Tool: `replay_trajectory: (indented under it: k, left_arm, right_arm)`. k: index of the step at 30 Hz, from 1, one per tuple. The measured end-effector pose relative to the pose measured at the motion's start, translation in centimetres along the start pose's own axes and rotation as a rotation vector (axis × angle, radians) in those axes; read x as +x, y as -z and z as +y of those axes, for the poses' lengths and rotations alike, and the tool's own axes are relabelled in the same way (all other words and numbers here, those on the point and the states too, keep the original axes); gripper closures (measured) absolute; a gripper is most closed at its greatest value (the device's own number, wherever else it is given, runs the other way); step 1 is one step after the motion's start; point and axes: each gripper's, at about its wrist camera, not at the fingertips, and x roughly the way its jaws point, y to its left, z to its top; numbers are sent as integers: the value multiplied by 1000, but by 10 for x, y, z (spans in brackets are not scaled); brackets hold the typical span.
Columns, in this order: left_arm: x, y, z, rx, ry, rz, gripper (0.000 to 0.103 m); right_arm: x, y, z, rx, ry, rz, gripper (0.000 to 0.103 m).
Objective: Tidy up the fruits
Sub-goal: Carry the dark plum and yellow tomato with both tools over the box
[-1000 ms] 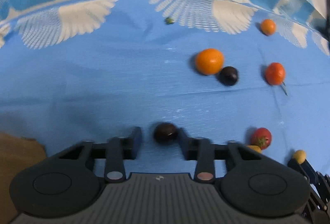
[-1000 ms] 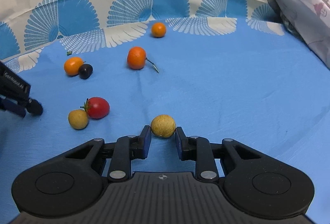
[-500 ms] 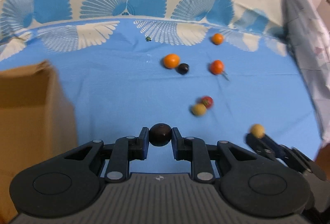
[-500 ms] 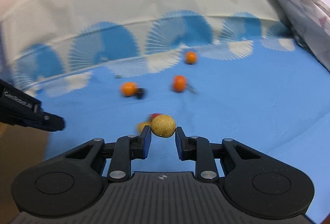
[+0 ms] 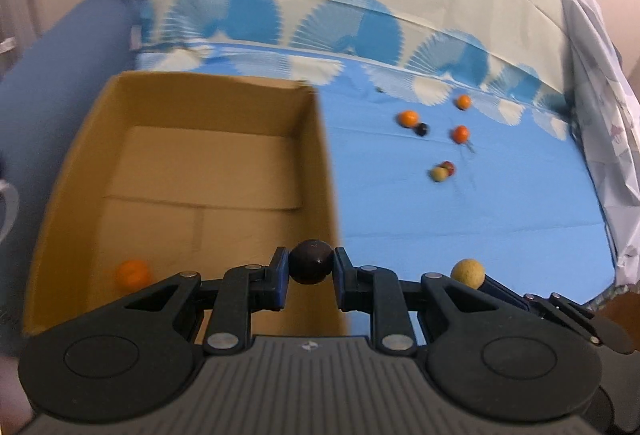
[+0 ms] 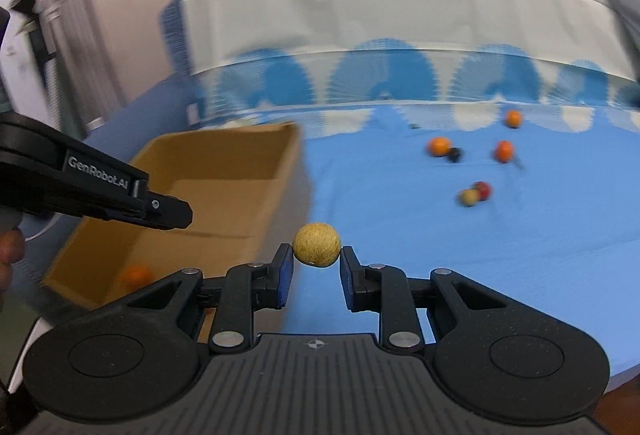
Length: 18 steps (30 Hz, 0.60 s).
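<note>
My left gripper [image 5: 311, 267] is shut on a dark round fruit [image 5: 311, 266], held above the near right wall of an open cardboard box [image 5: 120, 107]. One orange [image 5: 133, 272] lies in the box's near left corner. My right gripper [image 6: 316, 255] is shut on a yellow-brown round fruit [image 6: 316, 244], just right of the box [image 6: 224, 151]; the same fruit [image 5: 467, 273] shows low right in the left wrist view. The left gripper's side [image 6: 120, 199] crosses the right wrist view at left. Several fruits remain on the blue cloth [image 5: 480, 211]: oranges [image 5: 407, 118], a dark one [image 5: 421, 129], a red one [image 6: 483, 190], a yellowish one [image 6: 468, 197].
A cream and blue patterned cloth wall [image 5: 340, 7] rises behind the blue surface. A pale printed fabric [image 5: 600, 123] hangs along the right edge. A blue padded side [image 5: 44, 95] lies left of the box. A person's fingers [image 6: 10, 243] show at the far left.
Both grippers rose off the cloth with their fruits and swung left. The cardboard box came into view, and the loose fruits now lie far off at upper right.
</note>
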Motion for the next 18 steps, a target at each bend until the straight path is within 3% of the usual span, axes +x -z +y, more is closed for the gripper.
replay_trajectory:
  k: [9, 18]
  left_arm:
    - [-67, 38, 71, -100, -38, -85, 78]
    - [-89, 44, 113, -162, -62, -129, 78]
  right_arm:
    - [-24, 11, 91, -102, -88, 49, 76]
    - [-27, 10, 126, -190, -105, 52, 76]
